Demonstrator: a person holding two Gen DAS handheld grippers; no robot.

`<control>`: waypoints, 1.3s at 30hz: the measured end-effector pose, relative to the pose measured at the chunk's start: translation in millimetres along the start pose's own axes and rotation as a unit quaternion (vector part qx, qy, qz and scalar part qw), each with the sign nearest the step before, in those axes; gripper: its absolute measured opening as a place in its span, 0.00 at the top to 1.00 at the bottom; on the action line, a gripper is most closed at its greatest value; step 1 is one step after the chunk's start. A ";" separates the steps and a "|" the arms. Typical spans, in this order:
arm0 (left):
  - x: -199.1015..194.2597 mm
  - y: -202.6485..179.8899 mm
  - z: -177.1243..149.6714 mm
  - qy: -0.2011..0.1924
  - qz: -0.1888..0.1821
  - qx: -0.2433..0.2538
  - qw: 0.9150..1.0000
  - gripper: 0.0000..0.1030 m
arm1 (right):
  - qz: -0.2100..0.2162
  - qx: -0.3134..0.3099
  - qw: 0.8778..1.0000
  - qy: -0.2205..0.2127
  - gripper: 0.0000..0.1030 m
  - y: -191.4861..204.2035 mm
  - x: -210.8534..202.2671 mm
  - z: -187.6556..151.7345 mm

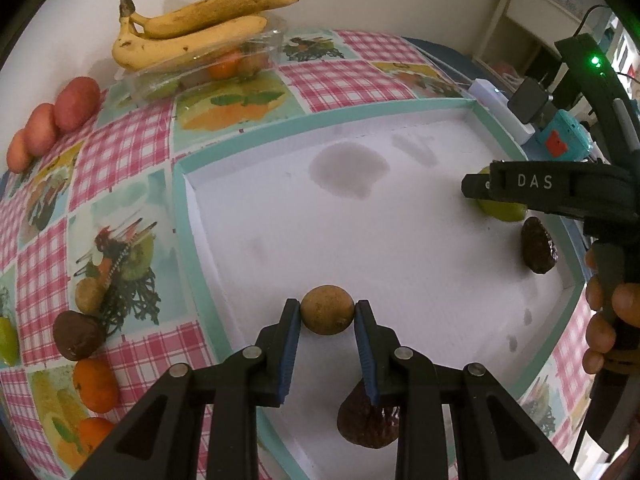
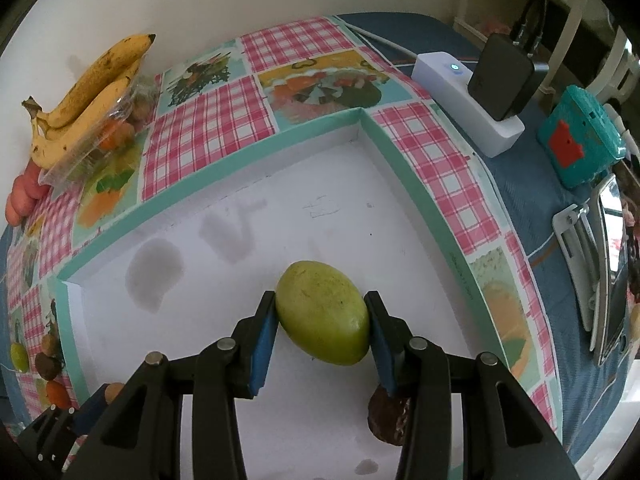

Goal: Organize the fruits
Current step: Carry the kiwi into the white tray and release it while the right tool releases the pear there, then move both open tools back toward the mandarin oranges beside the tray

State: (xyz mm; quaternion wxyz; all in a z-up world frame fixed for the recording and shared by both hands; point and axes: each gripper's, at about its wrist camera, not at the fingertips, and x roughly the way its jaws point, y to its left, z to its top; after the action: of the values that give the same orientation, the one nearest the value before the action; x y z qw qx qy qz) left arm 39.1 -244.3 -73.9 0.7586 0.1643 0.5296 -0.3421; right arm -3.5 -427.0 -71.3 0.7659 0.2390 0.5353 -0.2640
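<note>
My left gripper (image 1: 327,314) is shut on a small round brown fruit (image 1: 327,309), held over the white floor of a teal-rimmed tray (image 1: 188,216). My right gripper (image 2: 322,312) is shut on a green oval fruit (image 2: 323,312) over the same tray (image 2: 248,152); it shows in the left wrist view (image 1: 520,188) at the tray's right side. A dark wrinkled fruit (image 1: 538,249) lies in the tray near the right gripper. Another dark fruit (image 1: 366,420) lies below my left fingers.
Bananas (image 1: 192,36) rest on a clear plastic box (image 1: 208,72) of fruit at the back. Red fruits (image 1: 60,116), a dark fruit (image 1: 76,334) and oranges (image 1: 96,384) lie on the checked cloth at left. A white power strip (image 2: 468,100), a teal box (image 2: 580,140) and a phone stand (image 2: 592,272) are at right.
</note>
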 end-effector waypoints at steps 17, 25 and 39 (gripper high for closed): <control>-28.0 6.8 10.0 -0.039 0.031 -0.022 0.999 0.07 | -0.014 -0.019 0.999 -0.043 0.14 9.4 -20.7 9.0; -51.8 36.9 14.1 -0.058 0.065 -0.079 0.993 0.00 | -0.027 -0.008 0.998 -0.064 0.14 7.3 -31.4 9.2; -91.9 146.5 -6.9 -0.085 0.133 -0.240 0.958 0.00 | -0.030 -0.037 0.996 -0.077 0.07 32.3 -52.1 -0.2</control>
State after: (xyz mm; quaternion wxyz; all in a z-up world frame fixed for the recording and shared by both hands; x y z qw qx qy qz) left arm 117.0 -104.0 -9.0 0.8568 0.0169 0.5026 -0.1137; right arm 2.7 -395.1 -19.4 0.8050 0.1730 0.4910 -0.2845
